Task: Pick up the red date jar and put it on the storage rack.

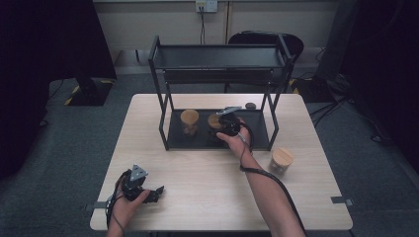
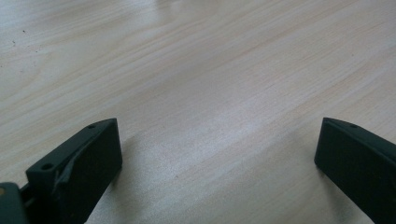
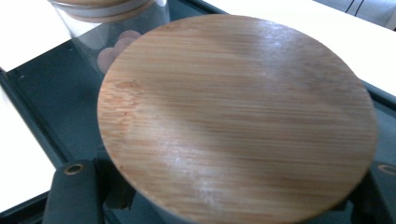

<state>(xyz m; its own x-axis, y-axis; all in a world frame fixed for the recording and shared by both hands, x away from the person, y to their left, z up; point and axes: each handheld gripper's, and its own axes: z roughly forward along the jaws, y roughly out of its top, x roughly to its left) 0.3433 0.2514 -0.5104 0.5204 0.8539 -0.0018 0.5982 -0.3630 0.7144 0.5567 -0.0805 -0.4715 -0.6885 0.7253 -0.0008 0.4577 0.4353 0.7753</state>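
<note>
At the bench's (image 1: 163, 163) near left corner, our left gripper (image 1: 154, 193) rests idle, jaws spread wide over bare wood with nothing between them, seemingly kept clear of the work. On the lower shelf of the black rack (image 1: 170, 129), one lidded jar (image 1: 189, 121) already stands at the left. Beside it, our right gripper (image 1: 223, 126) clamps a second jar (image 3: 238, 121) under its bamboo lid, apparently to seat it alongside. A third jar (image 1: 281, 160) waits near the bench's right edge.
</note>
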